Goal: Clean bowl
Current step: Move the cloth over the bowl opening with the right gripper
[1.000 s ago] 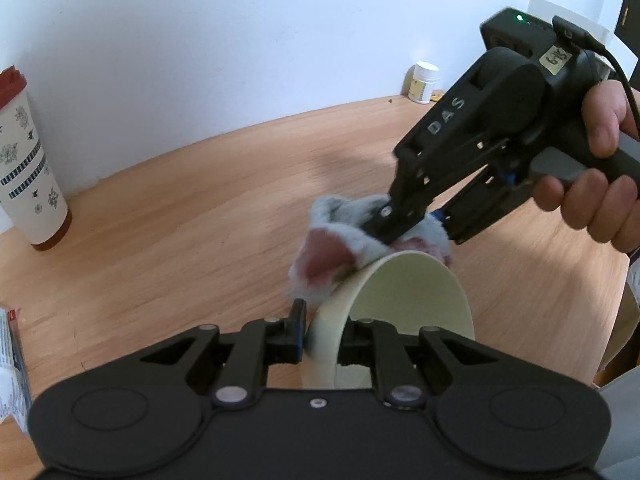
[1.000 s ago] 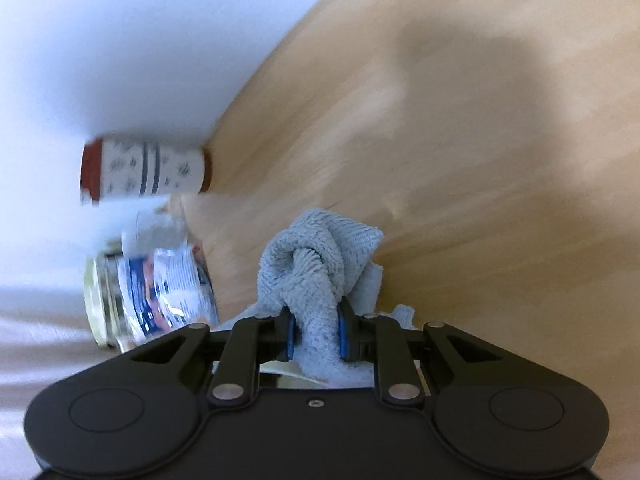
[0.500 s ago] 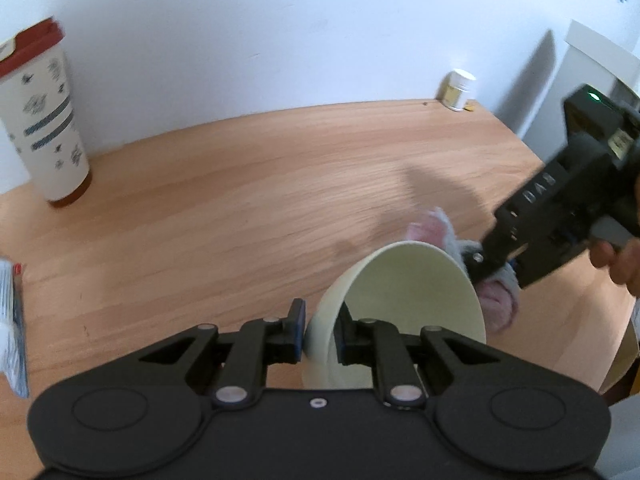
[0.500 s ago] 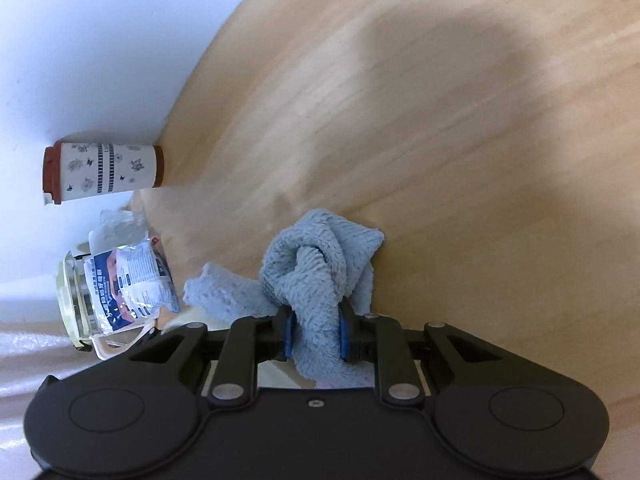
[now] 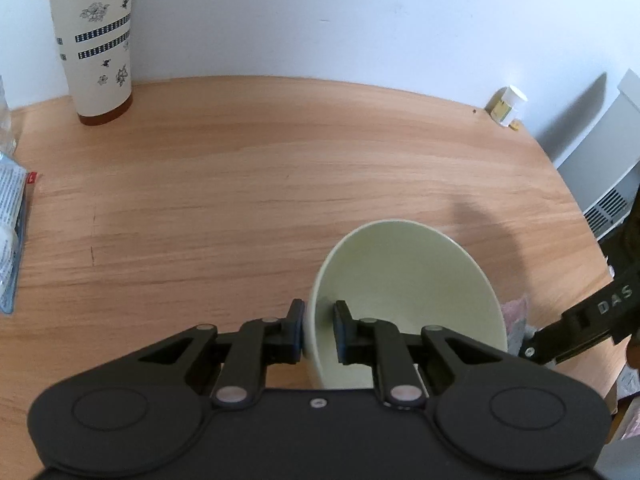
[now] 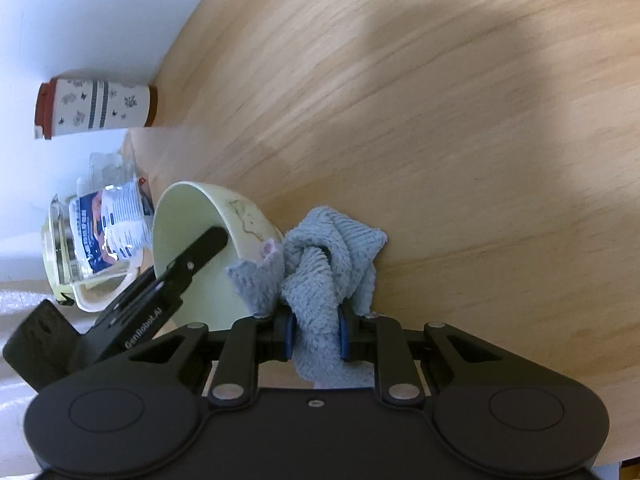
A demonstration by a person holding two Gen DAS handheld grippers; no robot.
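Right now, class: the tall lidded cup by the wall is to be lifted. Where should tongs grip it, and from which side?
Grip the tall cup around its patterned body, below the red lid, coming level from the open table side. It stands upright against the wall, and its walls narrow toward the base, so a grip high up should slip less.

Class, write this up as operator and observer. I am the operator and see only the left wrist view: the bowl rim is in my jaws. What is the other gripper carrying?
Observer: The right gripper is shut on a grey-blue cloth.
Operator: Is the cloth inside the bowl?
Observer: No. It hangs beside the bowl's outer wall, over the table.
Operator: Anything printed on that outer wall?
Observer: Yes, a faint line drawing near the rim.
Operator: What lies past the bowl?
Observer: A glass jar with a blue-labelled packet.
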